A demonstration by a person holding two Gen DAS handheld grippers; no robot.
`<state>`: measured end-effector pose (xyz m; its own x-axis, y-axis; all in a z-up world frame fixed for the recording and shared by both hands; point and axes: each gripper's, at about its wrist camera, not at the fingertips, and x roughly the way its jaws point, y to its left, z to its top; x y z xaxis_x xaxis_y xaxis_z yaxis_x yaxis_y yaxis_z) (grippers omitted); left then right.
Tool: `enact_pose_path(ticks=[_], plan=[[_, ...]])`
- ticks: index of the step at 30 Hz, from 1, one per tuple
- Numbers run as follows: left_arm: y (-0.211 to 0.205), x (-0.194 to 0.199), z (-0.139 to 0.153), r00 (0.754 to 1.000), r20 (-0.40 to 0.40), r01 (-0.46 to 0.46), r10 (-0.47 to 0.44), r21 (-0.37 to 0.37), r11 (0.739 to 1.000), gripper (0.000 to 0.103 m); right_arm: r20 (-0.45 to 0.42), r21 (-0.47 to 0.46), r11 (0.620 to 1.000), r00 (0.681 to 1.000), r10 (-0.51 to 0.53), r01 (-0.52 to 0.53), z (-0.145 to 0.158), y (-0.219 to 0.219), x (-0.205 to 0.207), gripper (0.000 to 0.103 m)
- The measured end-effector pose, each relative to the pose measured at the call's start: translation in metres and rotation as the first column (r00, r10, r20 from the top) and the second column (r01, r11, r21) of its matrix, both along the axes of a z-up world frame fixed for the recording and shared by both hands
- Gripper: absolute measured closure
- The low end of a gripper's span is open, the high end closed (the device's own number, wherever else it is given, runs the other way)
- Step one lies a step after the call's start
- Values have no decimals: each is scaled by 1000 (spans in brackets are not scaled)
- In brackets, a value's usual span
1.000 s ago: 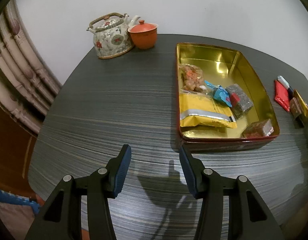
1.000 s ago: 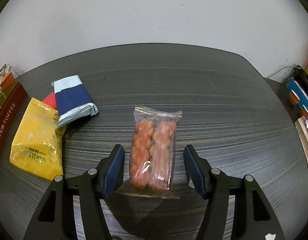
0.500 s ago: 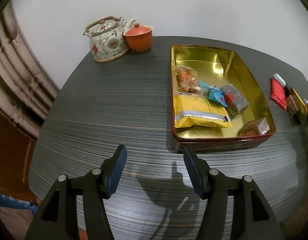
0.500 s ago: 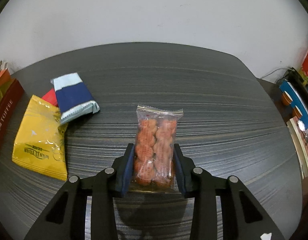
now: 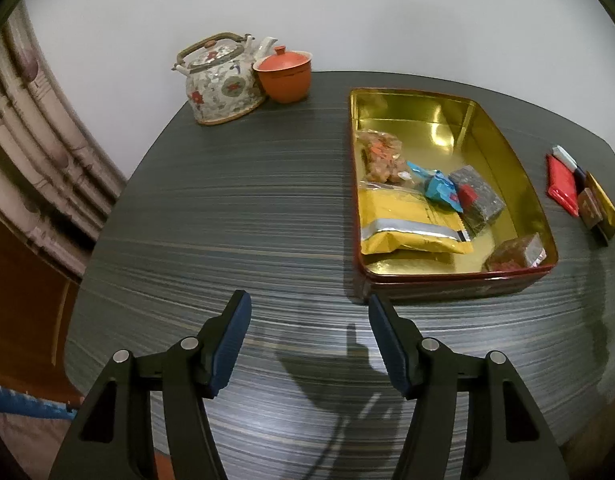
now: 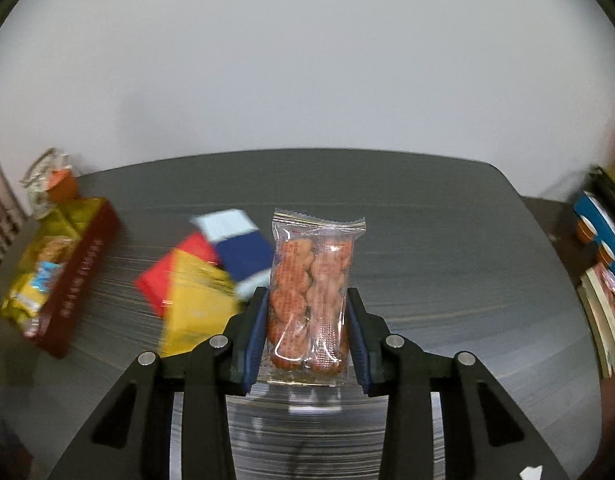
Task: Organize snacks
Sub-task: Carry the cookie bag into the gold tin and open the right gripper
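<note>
The right gripper (image 6: 306,330) clamps a clear crinkly packet (image 6: 310,294) of orange twisted snacks, its red print too small to read. The left gripper (image 5: 309,340) hangs over the streaked grey table (image 5: 235,216), fingers apart, empty. Far right sits the gold-lined rectangular tin (image 5: 503,152), its side lettering blurred.

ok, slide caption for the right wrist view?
Right gripper shut on a clear packet of orange snacks, raised above the dark table.
</note>
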<state>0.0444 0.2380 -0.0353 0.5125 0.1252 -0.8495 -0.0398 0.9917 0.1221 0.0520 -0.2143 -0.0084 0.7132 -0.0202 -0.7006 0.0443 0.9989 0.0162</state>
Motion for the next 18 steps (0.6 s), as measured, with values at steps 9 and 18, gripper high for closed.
enact_pose_path(ticks=[9,18], plan=[[12,-1,3,999,5,-34,34,-17,999,40,-3,25,966,966,259,-259,8,111,-4,69],[18,0,2,999,1,-51,51,-23,998,39,-30,45,892,892,451,-450,-2,205,-1,69]])
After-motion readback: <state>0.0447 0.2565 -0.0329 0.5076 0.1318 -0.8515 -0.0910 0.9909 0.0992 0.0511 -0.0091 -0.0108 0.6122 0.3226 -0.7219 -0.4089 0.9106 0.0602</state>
